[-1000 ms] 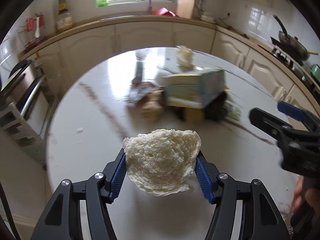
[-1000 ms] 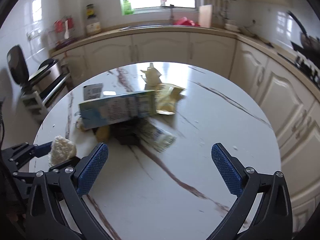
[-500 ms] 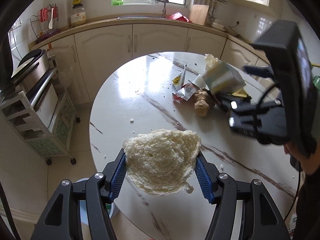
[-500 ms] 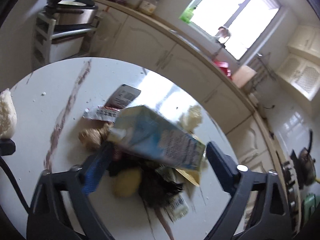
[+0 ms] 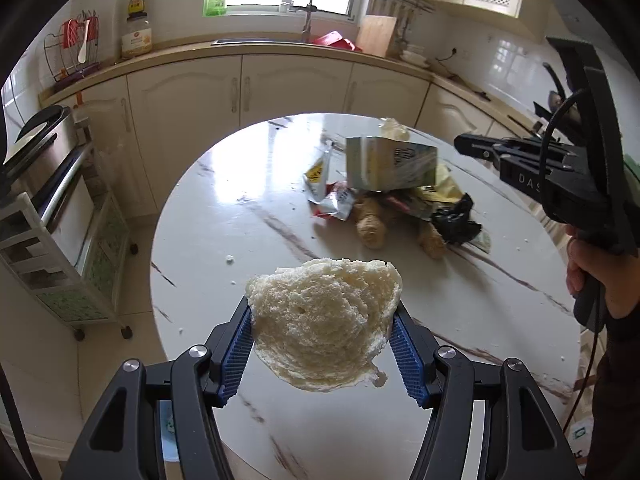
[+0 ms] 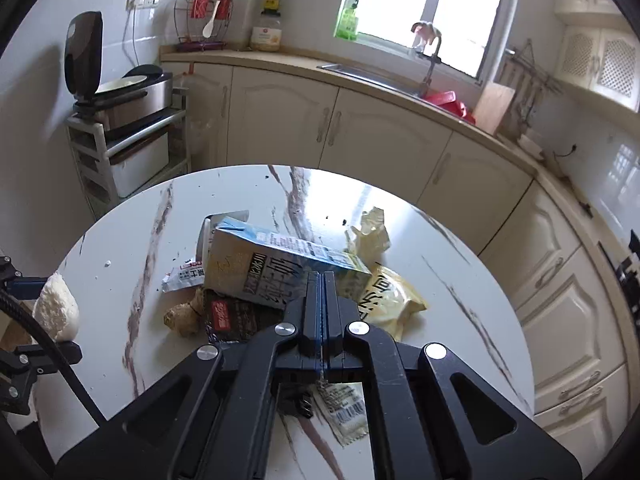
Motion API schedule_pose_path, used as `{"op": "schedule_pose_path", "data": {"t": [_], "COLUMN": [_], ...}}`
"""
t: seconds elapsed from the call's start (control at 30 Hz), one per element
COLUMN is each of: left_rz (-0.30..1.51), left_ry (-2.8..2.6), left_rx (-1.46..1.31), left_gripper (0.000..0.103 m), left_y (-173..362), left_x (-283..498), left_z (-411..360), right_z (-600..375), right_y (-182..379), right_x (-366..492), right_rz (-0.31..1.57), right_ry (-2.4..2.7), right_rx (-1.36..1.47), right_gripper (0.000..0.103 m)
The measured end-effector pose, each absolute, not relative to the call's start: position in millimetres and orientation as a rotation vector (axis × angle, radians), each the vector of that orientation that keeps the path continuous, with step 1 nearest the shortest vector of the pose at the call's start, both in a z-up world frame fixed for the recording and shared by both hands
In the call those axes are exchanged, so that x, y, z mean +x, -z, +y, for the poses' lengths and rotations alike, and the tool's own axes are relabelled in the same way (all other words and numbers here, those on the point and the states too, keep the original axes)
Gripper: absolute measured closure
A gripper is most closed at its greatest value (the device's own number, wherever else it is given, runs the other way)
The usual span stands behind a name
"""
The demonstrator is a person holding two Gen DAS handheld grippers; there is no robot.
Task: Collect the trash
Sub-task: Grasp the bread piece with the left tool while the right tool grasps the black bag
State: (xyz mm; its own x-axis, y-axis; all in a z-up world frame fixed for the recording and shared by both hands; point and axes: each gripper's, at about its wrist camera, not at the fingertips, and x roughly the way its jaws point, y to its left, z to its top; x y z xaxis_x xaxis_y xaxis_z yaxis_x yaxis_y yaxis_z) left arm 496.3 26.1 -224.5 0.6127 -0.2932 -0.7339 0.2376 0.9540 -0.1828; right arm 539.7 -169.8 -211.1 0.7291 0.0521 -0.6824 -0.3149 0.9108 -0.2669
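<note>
Above marble table (image 5: 224,200), left gripper (image 5: 322,344) clamps bread (image 5: 324,320).

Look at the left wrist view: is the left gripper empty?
No: the left gripper is shut on a torn piece of bread, pinched between its blue fingers.

White letters "DAS" on the black body of the right gripper (image 5: 476,147), large Chinese characters, not legible enough to transcribe, on the milk carton (image 6: 280,270), beside the carton smaller Chinese print on the yellow snack bag (image 6: 386,298), barcode on the flat wrapper (image 6: 346,410) below the carton
</note>
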Motion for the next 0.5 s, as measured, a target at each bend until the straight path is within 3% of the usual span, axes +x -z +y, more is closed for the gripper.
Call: {"op": "schedule_pose_path", "data": {"t": [0.03, 0.07, 0.13, 0.17, 0.2, 0.5], "left_rz": [0.859, 0.855, 0.856, 0.855, 0.853, 0.84], "left_ry": [0.307, 0.305, 0.301, 0.301, 0.297, 0.286], "left_rx": [-0.071, -0.069, -0.071, -0.073, -0.073, -0.068], "left_gripper": [0.044, 0.044, 0.044, 0.044, 0.044, 0.044], "left_y": [224.0, 222.9, 218.8, 217.9, 214.5, 210.3], "left_x": [493.5, 490.8, 488.3, 486.3, 484.0, 478.6], "left_z": [28.2, 30.5, 31.0, 34.6, 29.4, 30.8], "right_z": [-173.7, -177.6, -182.5, -183.1, -183.1, -210.4], "right_y": [212.1, 213.2, 211.0, 213.5, 215.6, 258.4], "right_x": [542.3, 544.3, 541.9, 542.9, 543.4, 536.3], "right_rz": [0.75, 0.772, 0.756, 0.774, 0.781, 0.893], "right_ry": [-0.223, -0.239, -0.258, -0.267, -0.259, -0.182], "right_rx": [-0.355, -0.322, -0.264, -0.234, -0.218, 0.027], "right_gripper": [0.1, 0.092, 0.071, 0.05, 0.039, 0.045]}}
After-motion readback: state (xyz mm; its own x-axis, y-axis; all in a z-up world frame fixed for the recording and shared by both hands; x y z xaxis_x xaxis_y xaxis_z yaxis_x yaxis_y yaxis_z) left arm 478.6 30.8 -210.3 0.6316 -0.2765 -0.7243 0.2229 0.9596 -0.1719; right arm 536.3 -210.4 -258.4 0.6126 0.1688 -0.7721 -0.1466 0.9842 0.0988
